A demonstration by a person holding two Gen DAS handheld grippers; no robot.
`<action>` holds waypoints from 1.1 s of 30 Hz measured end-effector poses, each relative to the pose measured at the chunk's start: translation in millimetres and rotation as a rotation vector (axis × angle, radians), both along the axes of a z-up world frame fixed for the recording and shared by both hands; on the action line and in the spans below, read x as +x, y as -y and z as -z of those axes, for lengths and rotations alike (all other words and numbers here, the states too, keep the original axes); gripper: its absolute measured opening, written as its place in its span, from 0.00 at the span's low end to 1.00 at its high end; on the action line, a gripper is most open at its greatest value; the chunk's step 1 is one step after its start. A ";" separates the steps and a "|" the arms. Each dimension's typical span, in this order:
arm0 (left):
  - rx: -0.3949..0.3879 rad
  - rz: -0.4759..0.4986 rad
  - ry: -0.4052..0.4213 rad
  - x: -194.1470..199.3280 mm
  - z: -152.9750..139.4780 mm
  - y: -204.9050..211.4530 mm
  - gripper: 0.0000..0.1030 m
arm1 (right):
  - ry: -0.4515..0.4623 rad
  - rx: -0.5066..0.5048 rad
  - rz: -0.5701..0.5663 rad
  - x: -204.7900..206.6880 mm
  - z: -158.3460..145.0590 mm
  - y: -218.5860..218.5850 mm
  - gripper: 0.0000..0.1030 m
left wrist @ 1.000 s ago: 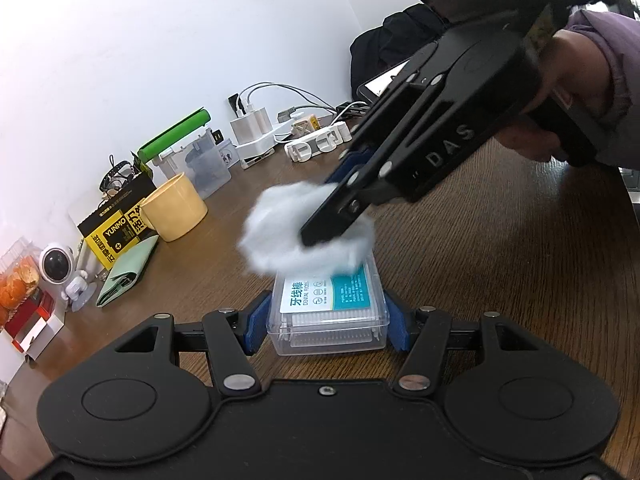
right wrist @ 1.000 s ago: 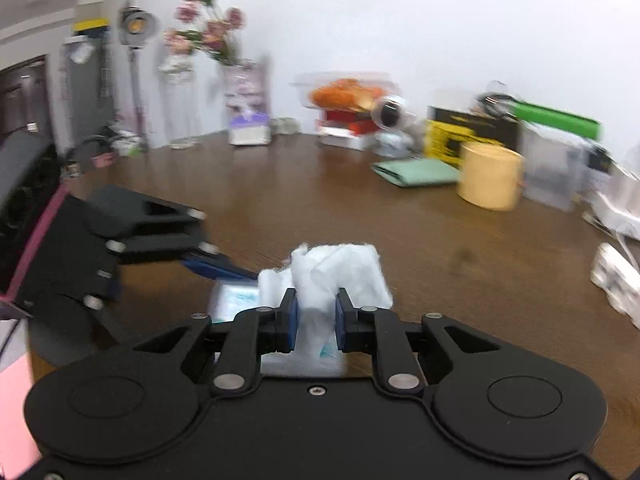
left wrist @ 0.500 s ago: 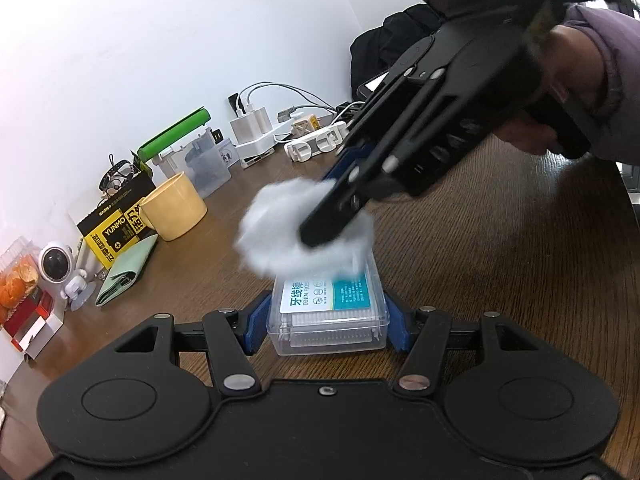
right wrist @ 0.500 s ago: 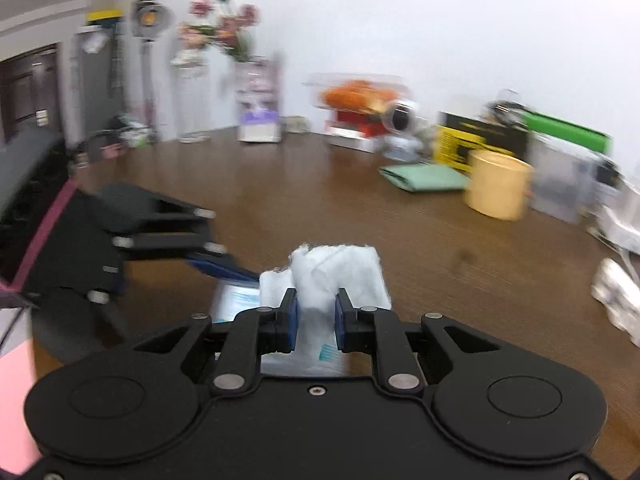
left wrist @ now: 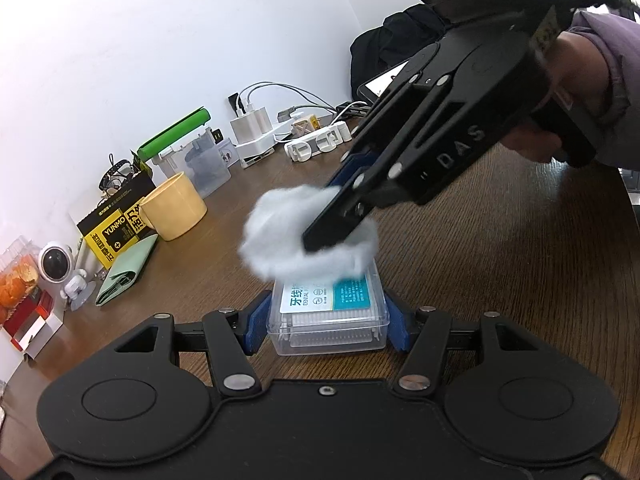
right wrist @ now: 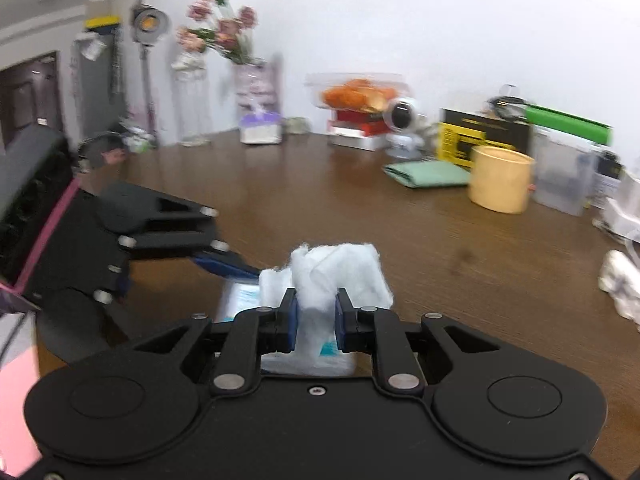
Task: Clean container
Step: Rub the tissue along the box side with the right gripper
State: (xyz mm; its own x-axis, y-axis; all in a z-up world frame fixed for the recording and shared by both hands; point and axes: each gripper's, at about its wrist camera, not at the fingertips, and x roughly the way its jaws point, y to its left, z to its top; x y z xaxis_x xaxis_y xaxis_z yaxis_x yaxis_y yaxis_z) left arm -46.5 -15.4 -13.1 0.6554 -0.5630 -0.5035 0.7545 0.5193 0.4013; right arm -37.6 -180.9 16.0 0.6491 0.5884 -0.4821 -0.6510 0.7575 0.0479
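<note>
A small clear plastic container (left wrist: 328,320) with a white and teal label sits on the brown wooden table (left wrist: 520,280). My left gripper (left wrist: 326,322) is shut on its two sides. My right gripper (right wrist: 316,320) is shut on a white cotton wad (right wrist: 336,272) and presses it onto the far part of the container's lid; the wad (left wrist: 304,248) hides that end in the left wrist view. In the right wrist view the container (right wrist: 240,300) shows only partly under the wad, with the left gripper (right wrist: 224,264) beside it.
Along the wall stand a yellow cup (left wrist: 176,208), a clear box with a green lid (left wrist: 188,152), a black and yellow box (left wrist: 116,228), a green pouch (left wrist: 128,276), a toy camera (left wrist: 56,268) and chargers with cables (left wrist: 272,128). A white wad (right wrist: 620,284) lies at the right.
The right gripper has shifted the wad slightly back and forth over the lid's far end. The left gripper and the container have stayed in place.
</note>
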 end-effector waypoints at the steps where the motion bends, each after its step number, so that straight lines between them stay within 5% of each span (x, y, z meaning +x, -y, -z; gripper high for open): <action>1: 0.000 0.000 0.000 -0.1 0.0 0.0 0.56 | 0.005 0.000 -0.031 -3.7 -0.4 -4.9 0.18; 4: -0.001 0.000 -0.001 -0.6 0.0 -0.1 0.56 | 0.011 -0.035 -0.085 -14.8 -0.9 -13.2 0.18; 10: -0.002 0.000 -0.005 -1.0 -0.3 -0.4 0.56 | -0.031 -0.026 0.146 2.3 3.1 31.0 0.18; 19: -0.004 0.001 -0.008 -0.1 -0.4 -1.5 0.56 | -0.061 0.037 -0.120 -18.5 -4.5 -16.5 0.17; 27: -0.003 0.001 -0.007 1.7 -0.4 -1.0 0.56 | -0.056 -0.029 0.125 0.1 -3.5 26.7 0.17; 33: -0.004 0.001 -0.012 3.7 -0.7 -1.0 0.56 | -0.062 0.041 -0.077 -9.8 -7.5 -11.0 0.17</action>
